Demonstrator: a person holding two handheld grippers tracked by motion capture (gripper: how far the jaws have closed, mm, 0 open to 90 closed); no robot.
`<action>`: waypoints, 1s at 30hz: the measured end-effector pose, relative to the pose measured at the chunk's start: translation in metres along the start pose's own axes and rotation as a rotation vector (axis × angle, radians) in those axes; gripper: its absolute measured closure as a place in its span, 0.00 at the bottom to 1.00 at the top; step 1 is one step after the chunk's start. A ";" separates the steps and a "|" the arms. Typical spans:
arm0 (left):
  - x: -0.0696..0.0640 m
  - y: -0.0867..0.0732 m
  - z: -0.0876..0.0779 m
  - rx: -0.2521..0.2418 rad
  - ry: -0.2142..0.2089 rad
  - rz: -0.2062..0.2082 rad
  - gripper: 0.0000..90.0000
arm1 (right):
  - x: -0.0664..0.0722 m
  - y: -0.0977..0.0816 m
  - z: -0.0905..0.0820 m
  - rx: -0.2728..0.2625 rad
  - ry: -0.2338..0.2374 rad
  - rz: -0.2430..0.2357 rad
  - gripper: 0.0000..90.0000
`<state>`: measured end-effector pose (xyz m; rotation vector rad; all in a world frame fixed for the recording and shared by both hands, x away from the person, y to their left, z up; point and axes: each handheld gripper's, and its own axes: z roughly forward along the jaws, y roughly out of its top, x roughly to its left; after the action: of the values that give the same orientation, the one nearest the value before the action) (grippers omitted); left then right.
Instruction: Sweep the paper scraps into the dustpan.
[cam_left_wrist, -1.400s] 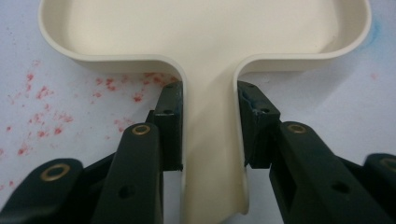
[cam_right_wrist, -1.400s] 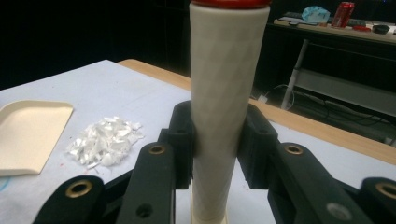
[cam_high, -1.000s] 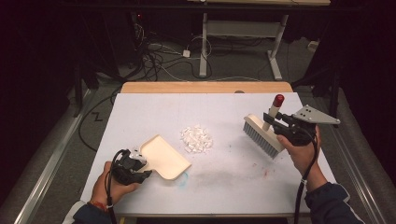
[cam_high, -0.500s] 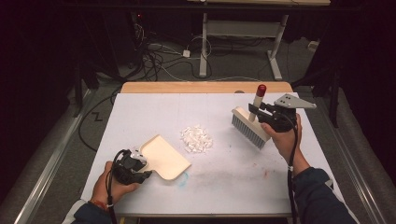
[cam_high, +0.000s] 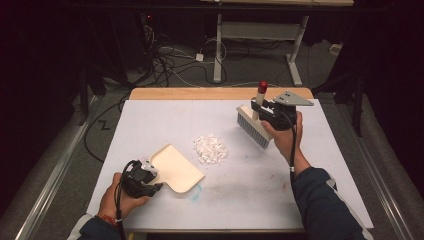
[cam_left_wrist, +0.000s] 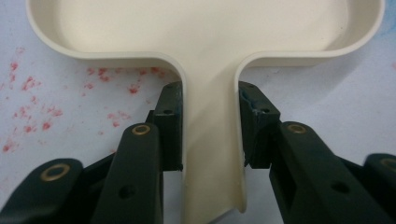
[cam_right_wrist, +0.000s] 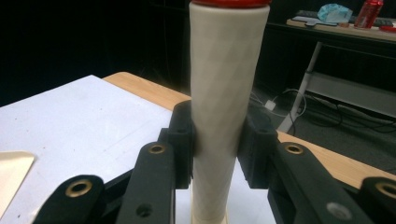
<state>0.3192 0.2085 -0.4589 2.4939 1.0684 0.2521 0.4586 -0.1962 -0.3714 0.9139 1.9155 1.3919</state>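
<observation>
In the lower left of the high view, the left gripper (cam_high: 150, 176) lies low over the white table (cam_high: 150, 120), held in a hand that enters from the bottom edge. Its jaws are clamped on the handle of a cream dustpan (cam_high: 176, 169), and the pan's open mouth faces the upper right of the frame, toward the middle of the table. In the left gripper view the left gripper (cam_left_wrist: 210, 135) has both black pads pressed flat against the sides of the narrow handle, with the dustpan (cam_left_wrist: 201, 32) spreading across the top of the frame; red specks dot the table (cam_left_wrist: 56, 112) at the left.

Just right of the pan, near the centre of the high view, sits a small heap of white scraps (cam_high: 210, 149), apart from both tools.

Farther right, in the upper right part of the table, the right gripper (cam_high: 261, 107) holds a hand brush (cam_high: 253, 128) by its upright handle, the red cap on top and the grey bristles pointing down and to the left, close above the table. The brush stands well apart from the scraps. In the right gripper view the right gripper (cam_right_wrist: 217, 144) pinches the pale ribbed brush handle (cam_right_wrist: 224, 93) from both sides, with the pan's corner at the lower left edge.
</observation>
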 end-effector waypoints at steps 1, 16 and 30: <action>0.000 0.000 0.000 -0.001 0.000 -0.001 0.71 | 0.003 0.000 0.003 0.000 0.003 -0.006 0.78; -0.003 0.002 0.001 0.001 -0.003 0.013 0.71 | 0.050 -0.004 0.043 0.017 0.059 -0.090 0.78; 0.004 0.021 -0.003 0.050 -0.033 0.028 0.71 | 0.085 -0.003 0.051 0.010 0.116 -0.162 0.78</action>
<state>0.3349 0.1991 -0.4472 2.5501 1.0391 0.1946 0.4481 -0.1002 -0.3941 0.6783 2.0353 1.3660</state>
